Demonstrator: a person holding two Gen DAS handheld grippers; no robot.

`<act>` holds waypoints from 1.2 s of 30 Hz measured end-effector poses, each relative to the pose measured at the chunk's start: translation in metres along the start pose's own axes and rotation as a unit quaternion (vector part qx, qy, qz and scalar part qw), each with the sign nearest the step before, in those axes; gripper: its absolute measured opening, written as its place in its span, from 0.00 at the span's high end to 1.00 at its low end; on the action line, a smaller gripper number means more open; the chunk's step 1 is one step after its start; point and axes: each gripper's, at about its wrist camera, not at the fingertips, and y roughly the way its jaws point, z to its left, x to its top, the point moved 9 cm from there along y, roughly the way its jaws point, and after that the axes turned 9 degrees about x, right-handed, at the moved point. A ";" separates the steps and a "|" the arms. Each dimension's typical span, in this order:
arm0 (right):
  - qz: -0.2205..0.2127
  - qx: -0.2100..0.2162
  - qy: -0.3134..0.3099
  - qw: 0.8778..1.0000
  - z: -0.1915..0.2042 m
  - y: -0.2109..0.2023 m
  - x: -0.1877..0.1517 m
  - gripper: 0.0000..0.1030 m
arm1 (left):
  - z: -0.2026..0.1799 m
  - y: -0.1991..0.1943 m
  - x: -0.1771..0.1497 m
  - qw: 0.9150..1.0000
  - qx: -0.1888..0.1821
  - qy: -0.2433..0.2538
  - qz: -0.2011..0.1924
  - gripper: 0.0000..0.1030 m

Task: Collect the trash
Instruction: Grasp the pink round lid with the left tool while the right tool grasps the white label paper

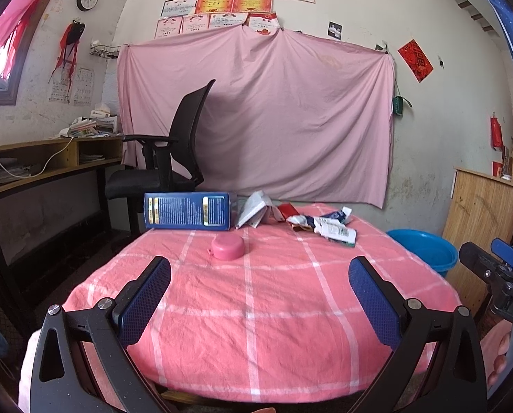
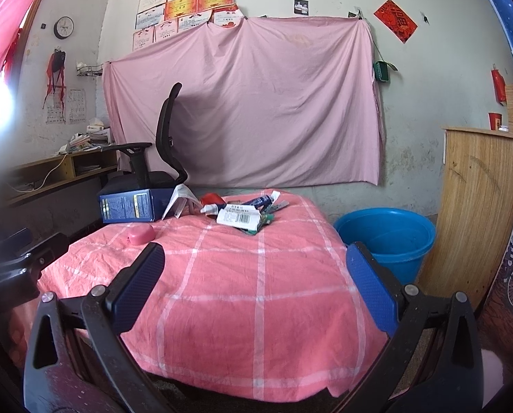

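Both grippers (image 1: 259, 296) (image 2: 256, 285) agape — trash (image 1: 321, 223) beyond

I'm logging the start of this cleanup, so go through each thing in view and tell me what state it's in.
Left gripper: jaws open, empty.
Right gripper: jaws open, empty.
Blue box: lying on its side at the table's far edge.
Pink lid: flat on the tablecloth, alone.
Crumpled wrappers: piled together, uncollected.
White folded paper: propped up beside the box.
Blue bucket: upright on the floor, looks empty.

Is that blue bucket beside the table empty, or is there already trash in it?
It looks empty. The right wrist view shows into the blue bucket: only bare blue wall, though its bottom is hidden behind the rim. The wrappers lie on the table.
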 end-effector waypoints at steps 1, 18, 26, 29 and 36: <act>-0.002 0.002 -0.001 1.000 0.000 0.003 0.004 0.00 | 0.001 0.002 0.004 1.000 0.002 -0.001 -0.004 0.01; -0.028 0.044 -0.029 0.998 0.009 0.091 0.060 0.00 | 0.031 0.077 0.052 0.999 0.032 -0.001 -0.033 0.01; 0.019 0.048 -0.019 0.998 -0.003 0.156 0.053 0.00 | 0.046 0.131 0.043 0.999 0.041 -0.011 0.010 0.02; 0.051 0.047 -0.020 0.997 -0.005 0.182 0.047 0.00 | 0.047 0.148 0.040 0.999 0.046 -0.005 0.023 0.02; 0.169 0.035 0.003 0.985 -0.017 0.243 0.012 0.00 | 0.053 0.196 0.008 0.991 0.033 -0.024 0.129 0.02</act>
